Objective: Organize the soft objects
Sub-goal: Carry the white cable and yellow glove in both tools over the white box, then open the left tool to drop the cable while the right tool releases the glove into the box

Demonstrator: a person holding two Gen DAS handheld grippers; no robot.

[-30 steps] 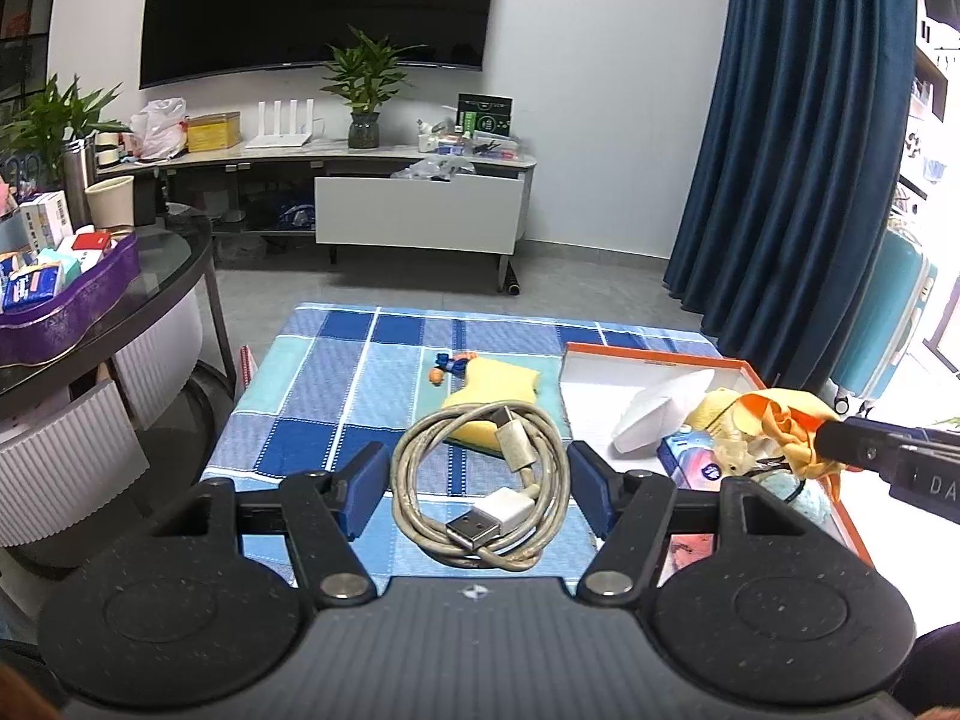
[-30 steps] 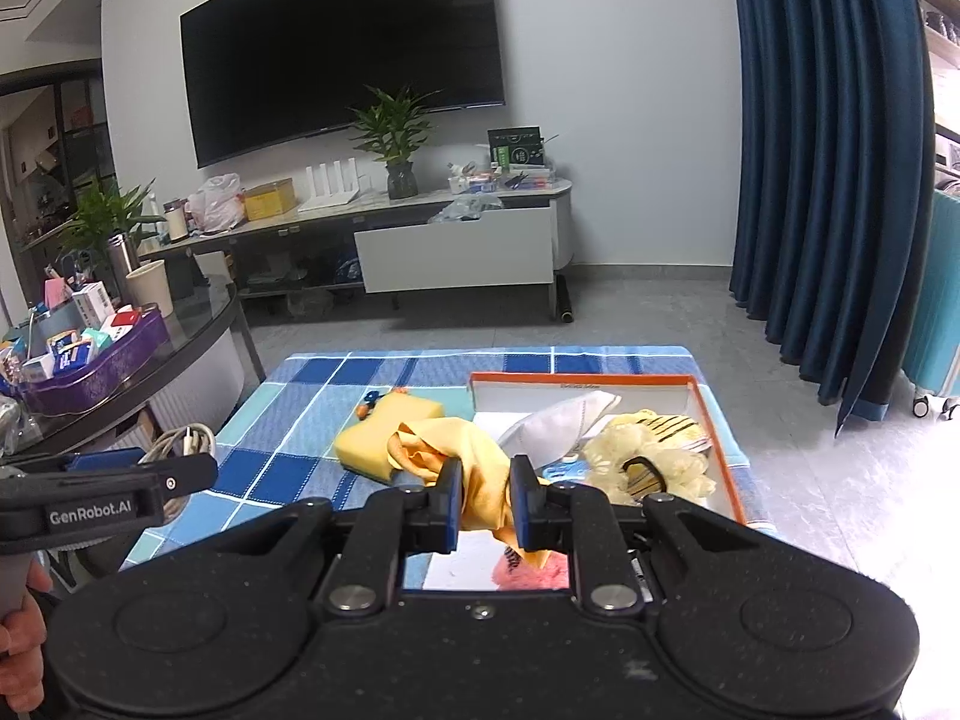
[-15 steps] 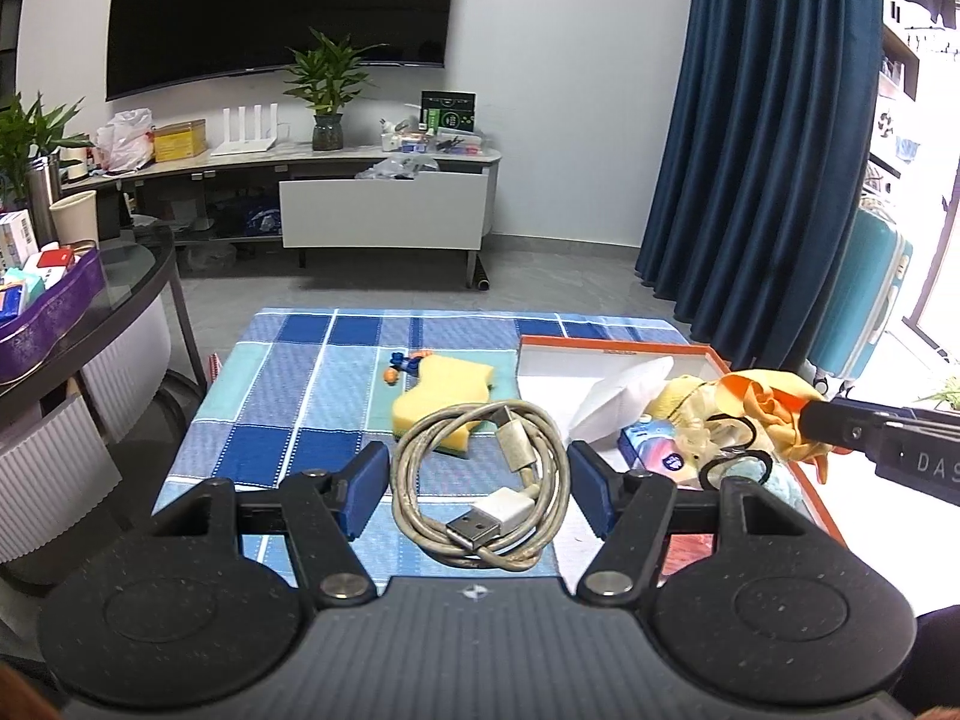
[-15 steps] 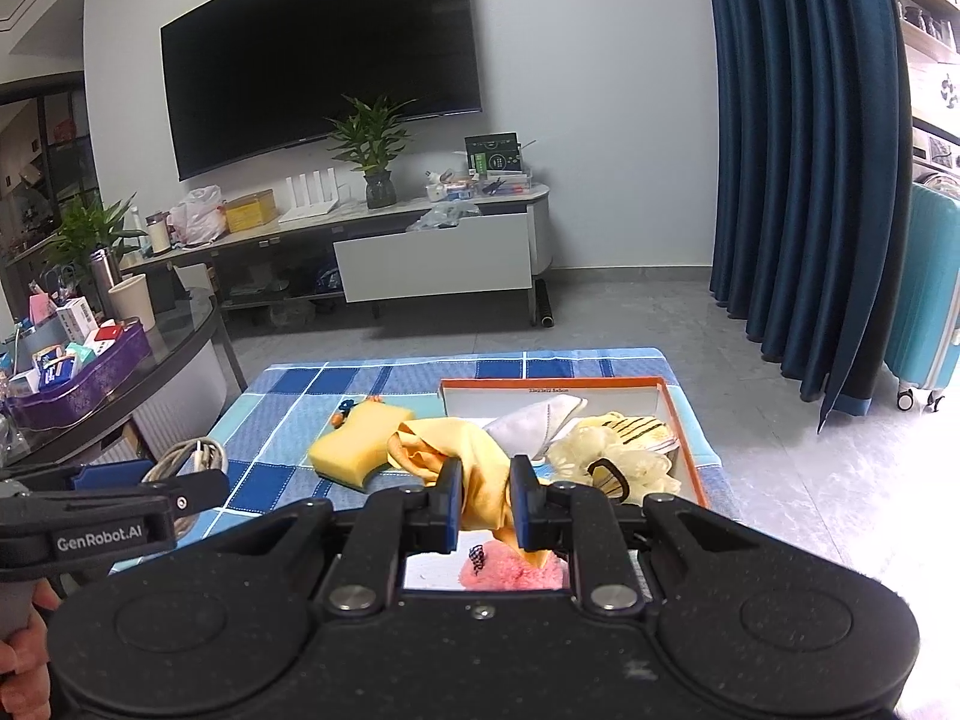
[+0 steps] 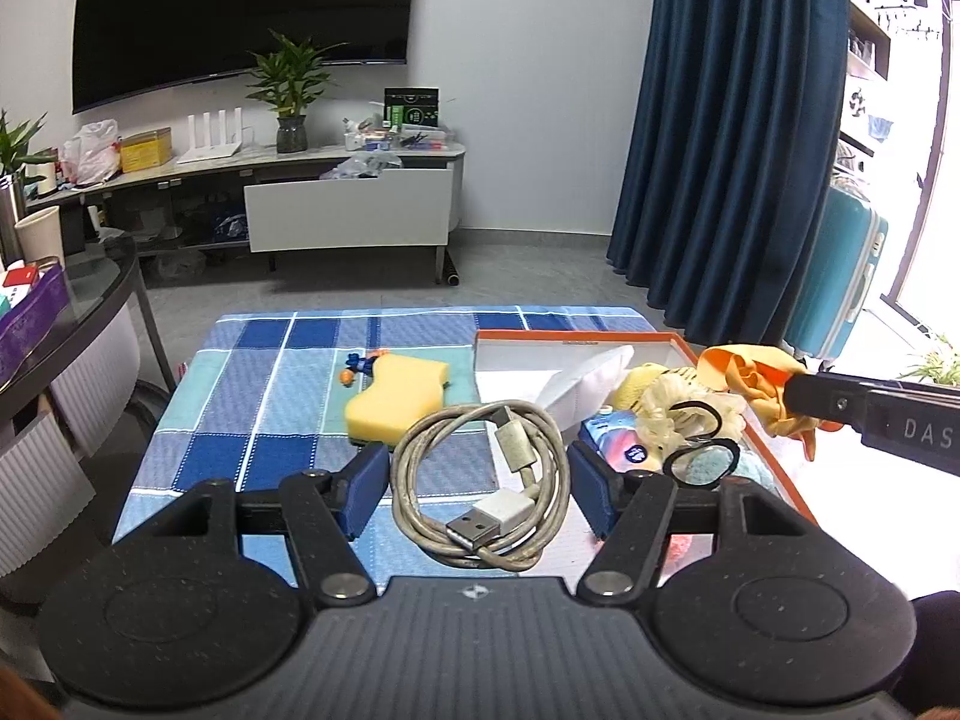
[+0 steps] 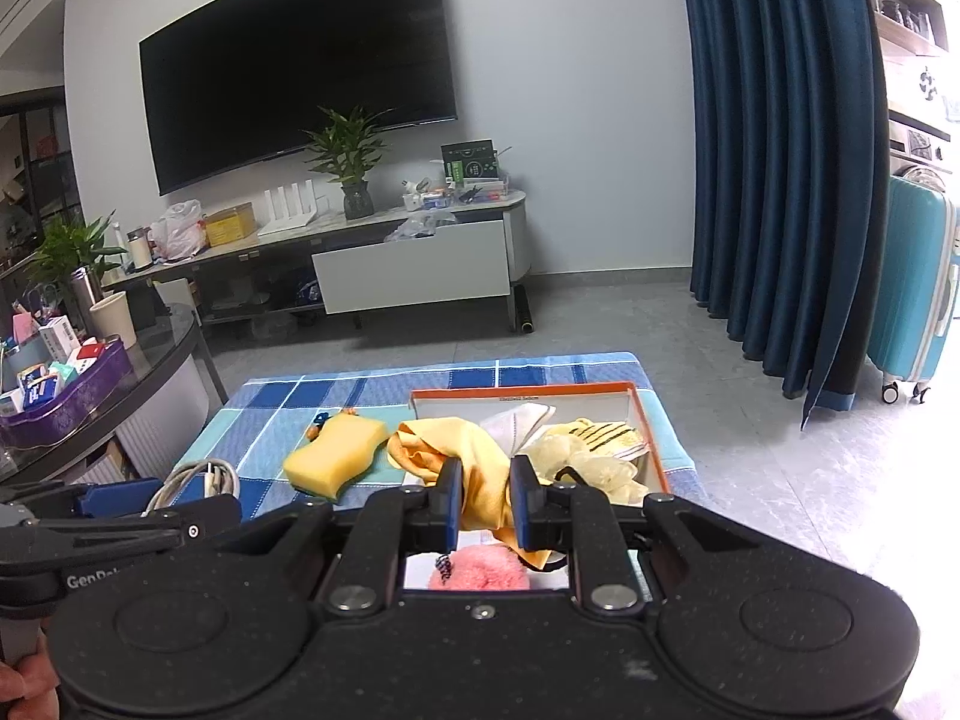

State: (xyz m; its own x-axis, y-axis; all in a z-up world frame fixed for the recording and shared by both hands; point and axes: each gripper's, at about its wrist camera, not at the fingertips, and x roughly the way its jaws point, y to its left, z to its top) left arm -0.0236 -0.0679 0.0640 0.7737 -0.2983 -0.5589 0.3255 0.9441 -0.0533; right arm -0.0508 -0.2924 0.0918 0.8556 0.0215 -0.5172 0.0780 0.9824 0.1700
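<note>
My left gripper (image 5: 478, 489) is shut on a coiled grey USB cable (image 5: 480, 480), held above the blue checked tablecloth (image 5: 270, 396). To the right, my right gripper (image 6: 486, 498) is shut on a yellow-orange cloth (image 6: 474, 462) over the orange-rimmed box (image 6: 522, 390). In the left wrist view that cloth (image 5: 744, 369) hangs from the right gripper's fingers (image 5: 840, 402). The box holds a white cloth (image 5: 588, 375), a cream scrunchie (image 5: 678, 402), black hair ties (image 5: 702, 459), a blue packet (image 5: 618, 438) and a pink fluffy item (image 6: 480, 567). A yellow sponge (image 5: 399, 399) lies left of the box.
A small blue-and-orange toy (image 5: 357, 363) lies behind the sponge. A glass side table (image 6: 150, 354) with a purple basket (image 6: 66, 396) stands at the left. Beyond the table are a TV cabinet (image 5: 348, 216), dark blue curtains (image 5: 738, 150) and a teal suitcase (image 6: 912, 288).
Both grippers have drifted sideways to the right, so the table and box sit further left in both views. Cable and cloth stay gripped as before.
</note>
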